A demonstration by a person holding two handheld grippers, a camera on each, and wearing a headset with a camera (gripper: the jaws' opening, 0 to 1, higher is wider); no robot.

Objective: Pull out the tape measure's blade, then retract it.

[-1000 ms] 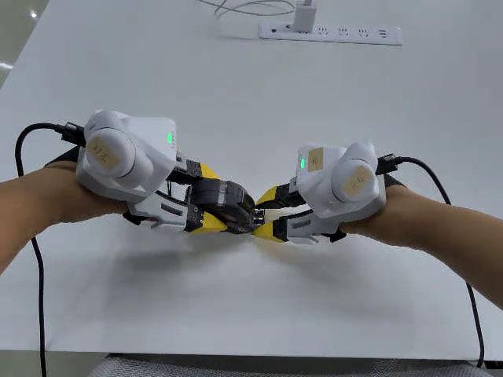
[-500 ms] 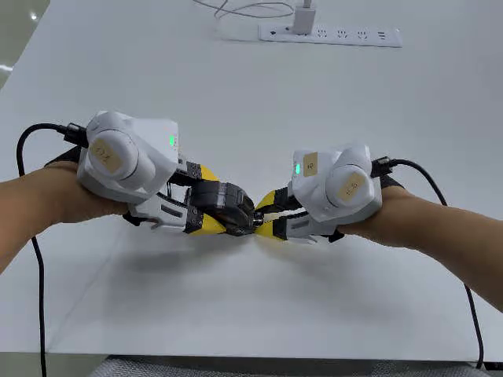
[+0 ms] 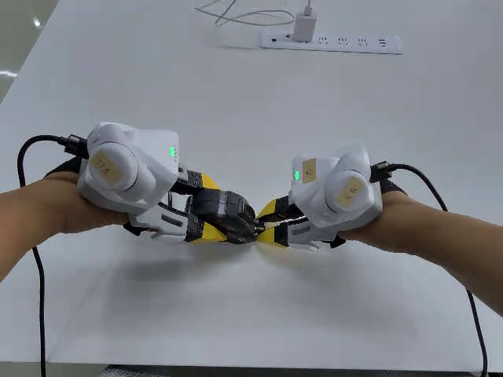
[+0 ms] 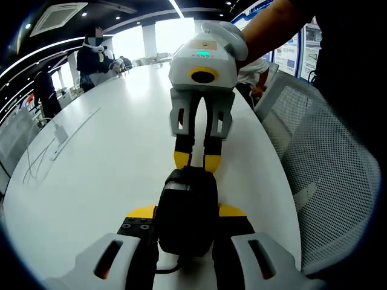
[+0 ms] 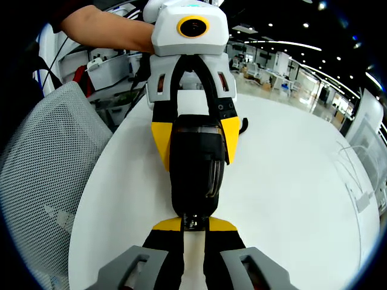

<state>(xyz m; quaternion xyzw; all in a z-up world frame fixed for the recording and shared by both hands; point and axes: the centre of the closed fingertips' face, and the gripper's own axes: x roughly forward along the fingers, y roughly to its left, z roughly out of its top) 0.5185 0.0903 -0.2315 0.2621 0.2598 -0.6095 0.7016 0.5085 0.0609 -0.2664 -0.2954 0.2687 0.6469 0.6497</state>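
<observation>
A black tape measure (image 3: 222,214) hangs just above the white table (image 3: 236,118), and my left gripper (image 3: 211,209) is shut on its case. In the left gripper view the case (image 4: 187,208) sits between my yellow-tipped jaws. My right gripper (image 3: 267,224) faces it from the right, shut on the blade's end (image 5: 193,222), and its tips almost touch the case (image 5: 196,163). Only a very short piece of blade shows outside the case. In the left gripper view the right gripper (image 4: 196,160) points straight at me.
A white power strip (image 3: 330,39) with a plugged-in charger and cable lies at the far edge of the table. A grey mesh chair (image 4: 326,181) stands at the near table edge. Black cables trail from both grippers.
The right gripper has moved left toward the case, so the exposed piece of blade has shortened. The left gripper keeps its hold on the case. The head camera has tilted a little.
</observation>
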